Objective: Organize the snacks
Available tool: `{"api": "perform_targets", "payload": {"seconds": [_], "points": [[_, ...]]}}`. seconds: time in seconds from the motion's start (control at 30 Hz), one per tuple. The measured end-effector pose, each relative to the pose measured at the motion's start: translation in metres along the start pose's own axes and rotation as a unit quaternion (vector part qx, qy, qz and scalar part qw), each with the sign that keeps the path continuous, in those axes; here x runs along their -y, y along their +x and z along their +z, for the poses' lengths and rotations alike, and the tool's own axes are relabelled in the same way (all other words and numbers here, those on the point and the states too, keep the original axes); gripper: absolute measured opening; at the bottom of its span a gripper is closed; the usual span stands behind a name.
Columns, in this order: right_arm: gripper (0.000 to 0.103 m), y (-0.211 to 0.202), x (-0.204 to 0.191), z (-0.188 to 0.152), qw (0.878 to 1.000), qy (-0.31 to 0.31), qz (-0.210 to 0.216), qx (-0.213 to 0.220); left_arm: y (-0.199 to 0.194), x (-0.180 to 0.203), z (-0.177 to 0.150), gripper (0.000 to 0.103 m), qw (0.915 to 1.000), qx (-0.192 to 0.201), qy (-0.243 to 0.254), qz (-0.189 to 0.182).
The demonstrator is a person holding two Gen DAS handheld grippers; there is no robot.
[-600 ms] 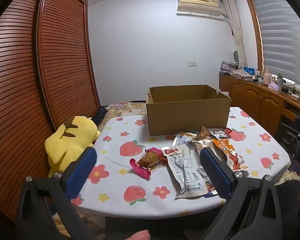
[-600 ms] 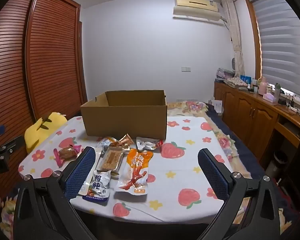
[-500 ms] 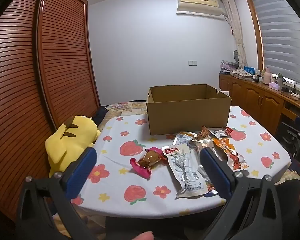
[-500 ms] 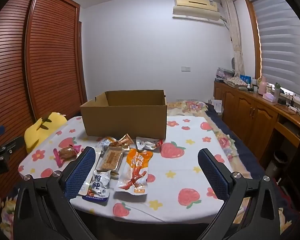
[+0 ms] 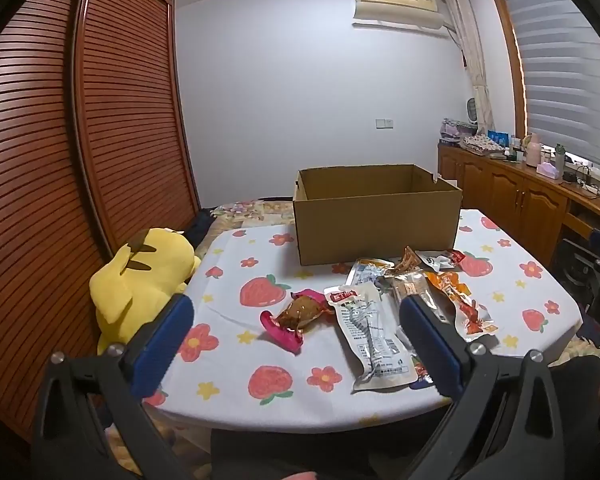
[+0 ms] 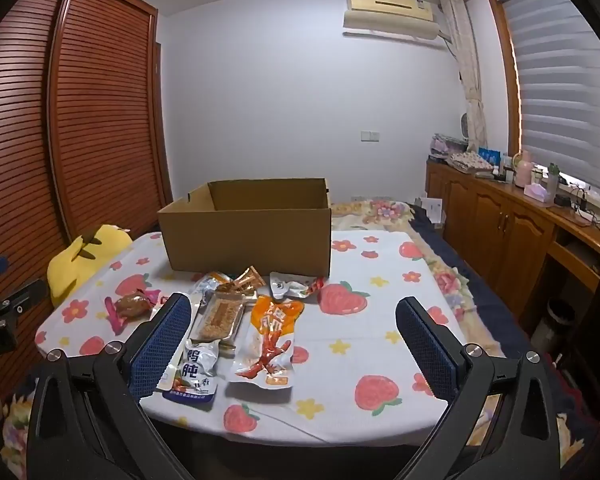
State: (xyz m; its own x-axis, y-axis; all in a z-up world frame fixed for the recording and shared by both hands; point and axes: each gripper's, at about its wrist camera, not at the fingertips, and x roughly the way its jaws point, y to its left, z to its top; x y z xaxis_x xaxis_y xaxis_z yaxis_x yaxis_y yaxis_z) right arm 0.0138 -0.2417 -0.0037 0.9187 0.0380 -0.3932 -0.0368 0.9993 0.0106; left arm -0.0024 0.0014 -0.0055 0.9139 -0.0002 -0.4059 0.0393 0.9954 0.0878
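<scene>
While nothing is gripped yet: both claws hang short of the table's near edge, facing the box.
Left gripper [image 5: 296, 342]: jaws spread wide, holding nothing, pads either side of the view.
Right gripper [image 6: 294, 346]: jaws equally wide, holding nothing.
Box [image 5: 376, 216]: open-topped cardboard, upright on the table [image 5: 228, 396], at its far side; the inside floor is hidden from both cameras.
Snacks: all lie in a loose overlapping heap just in front of the box, none inside as far as can be seen.
Pink pack [image 5: 296, 316]: in front of the box and to its left, set slightly apart from the heap.
White pack [image 5: 370, 334]: long, flat, in front of the box, nearest the left claw.
Orange pack [image 6: 270, 338]: in front of the box, toward its right corner, nearest the right claw.
Clear tray pack [image 6: 218, 318]: just left of the orange pack, partly under other wrappers.
Step in hand, as I judge it: choosing and reaching for a first pack.
Doing it well: take an outlying pack first, likely the pink one on the left or the orange one on the right; come down low, pinch a sealed edge, not the flat middle.
Risk: overlapping wrappers may drag neighbours along; lift slowly, clear the box wall before release.
Plush [image 5: 140, 280]: left of the box, beside the table, not part of the job.
</scene>
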Motion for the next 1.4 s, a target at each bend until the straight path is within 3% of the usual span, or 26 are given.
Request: {"api": "perform_targets", "payload": {"seconds": [1.4], "points": [[0.103, 0.004, 0.001, -0.001, 1.0, 0.001, -0.001, -0.004, -0.006, -0.004, 0.011, 0.103, 1.0, 0.008, -0.001, 0.003]]}}
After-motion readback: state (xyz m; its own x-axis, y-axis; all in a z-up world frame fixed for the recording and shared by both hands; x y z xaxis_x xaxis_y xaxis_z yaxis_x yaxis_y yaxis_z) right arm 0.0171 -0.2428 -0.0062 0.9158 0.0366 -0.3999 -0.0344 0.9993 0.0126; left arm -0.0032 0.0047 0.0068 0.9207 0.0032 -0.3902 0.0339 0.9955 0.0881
